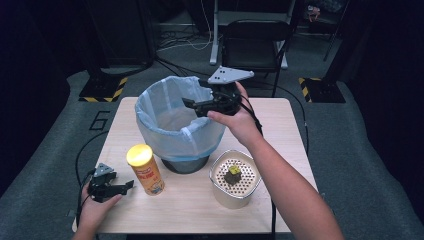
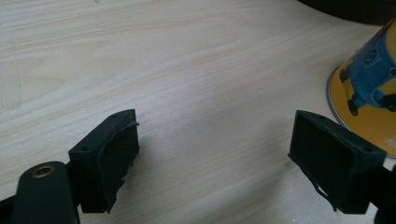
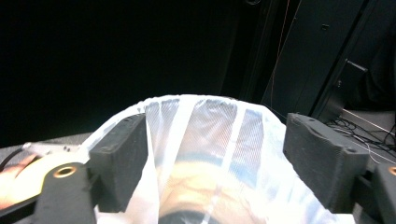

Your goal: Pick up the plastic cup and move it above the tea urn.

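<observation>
1. Table [image 1: 280,120] of pale wood carries a bin [image 1: 176,125] lined with a light blue bag [image 1: 150,107], standing toward the far middle.
2. Just in front of the bin on the left stands a yellow-lidded can [image 1: 145,169], upright, with a cartoon print on its side.
3. To the front right of the bin sits a cream container [image 1: 235,179] with a perforated top; a small dark and yellow object [image 1: 233,173] lies on it.
4. Right gripper [image 1: 192,106] hangs over the bin's right rim with its jaws spread apart and nothing between them; in the right gripper view the bag shows through the gap.
5. Left gripper [image 1: 128,186] rests low at the table's front left, jaws spread wide over bare wood, just beside the can and not touching it.
</observation>
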Tool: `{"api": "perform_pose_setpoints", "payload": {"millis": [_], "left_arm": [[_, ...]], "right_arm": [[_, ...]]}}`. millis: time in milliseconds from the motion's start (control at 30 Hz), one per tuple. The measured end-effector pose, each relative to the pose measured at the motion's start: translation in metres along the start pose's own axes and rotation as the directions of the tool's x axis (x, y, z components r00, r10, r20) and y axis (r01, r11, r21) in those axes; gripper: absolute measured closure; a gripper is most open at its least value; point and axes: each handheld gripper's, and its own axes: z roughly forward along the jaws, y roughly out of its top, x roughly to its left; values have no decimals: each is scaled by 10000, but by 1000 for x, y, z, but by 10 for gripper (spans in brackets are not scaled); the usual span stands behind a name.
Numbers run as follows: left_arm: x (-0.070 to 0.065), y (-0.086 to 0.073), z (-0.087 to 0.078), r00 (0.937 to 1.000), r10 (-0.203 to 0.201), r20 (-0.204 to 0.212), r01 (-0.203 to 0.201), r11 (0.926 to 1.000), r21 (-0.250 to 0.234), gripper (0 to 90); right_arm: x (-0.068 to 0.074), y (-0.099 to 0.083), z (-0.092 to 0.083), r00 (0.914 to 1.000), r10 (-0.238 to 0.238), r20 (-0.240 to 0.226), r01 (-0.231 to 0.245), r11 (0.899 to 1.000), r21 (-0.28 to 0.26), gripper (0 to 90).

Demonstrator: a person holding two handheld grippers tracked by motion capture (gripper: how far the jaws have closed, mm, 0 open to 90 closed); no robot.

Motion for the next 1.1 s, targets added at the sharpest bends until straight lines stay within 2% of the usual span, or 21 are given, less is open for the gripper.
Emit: {"api": "perform_pose_setpoints", "payload": {"millis": [33,100,200,233,367,500,533,600,733,767,867,1000,1033,1067,1100], "left_arm": [[-1,0,-1,9999,-58,95,58,10000,3,154],[-2,2,-3,9998,-66,201,66,10000,-3,151],[-5,6,-7,9995,129,300,-119,9995,-307,150],[-6,7,-9,9991,154,388,-145,9996,-221,150],[-9,11,-17,9987,150,481,-117,9977,-673,149],[-9,15,-25,9971,134,749,-72,9966,-825,146],[-10,16,-26,9969,122,779,-44,9950,-1001,145],[-10,20,-29,9962,311,811,-235,9953,-938,146],[-15,30,-39,9948,644,787,-592,9960,-672,145],[-17,32,-41,9945,728,756,-668,9946,-791,145],[-24,36,-54,9921,916,858,-833,9919,-963,141],[-33,34,-64,9864,1033,1276,-844,9857,-1460,116],[-36,34,-66,9846,1065,1384,-867,9861,-1416,107],[-36,34,-67,9807,1260,1493,-1065,9854,-1325,104],[-40,33,-67,9790,1203,1644,-981,9857,-1371,104]], "right_arm": [[0,-1,-3,10000,-77,41,77,10000,-44,247],[0,-4,-12,9999,90,77,-89,9999,-67,249],[0,-9,-24,9995,193,232,-192,9998,-62,252],[0,-11,-28,9994,262,211,-261,9996,-57,252],[-4,-22,-39,9989,407,243,-406,9992,-37,252],[-6,-32,-50,9987,433,255,-435,9990,104,252],[-7,-35,-53,9987,436,254,-438,9990,70,255],[-7,-40,-58,9984,515,226,-518,9986,137,256],[-7,-47,-65,9989,369,286,-379,9987,331,256],[-7,-49,-67,9989,357,301,-368,9987,351,255],[-6,-53,-73,9981,424,437,-439,9984,358,253],[-4,-59,-82,9982,309,524,-325,9990,310,253],[-4,-60,-83,9983,283,509,-302,9989,361,249],[-3,-62,-84,9983,259,513,-280,9987,417,244],[-2,-64,-85,9985,204,510,-228,9986,469,236]]}}
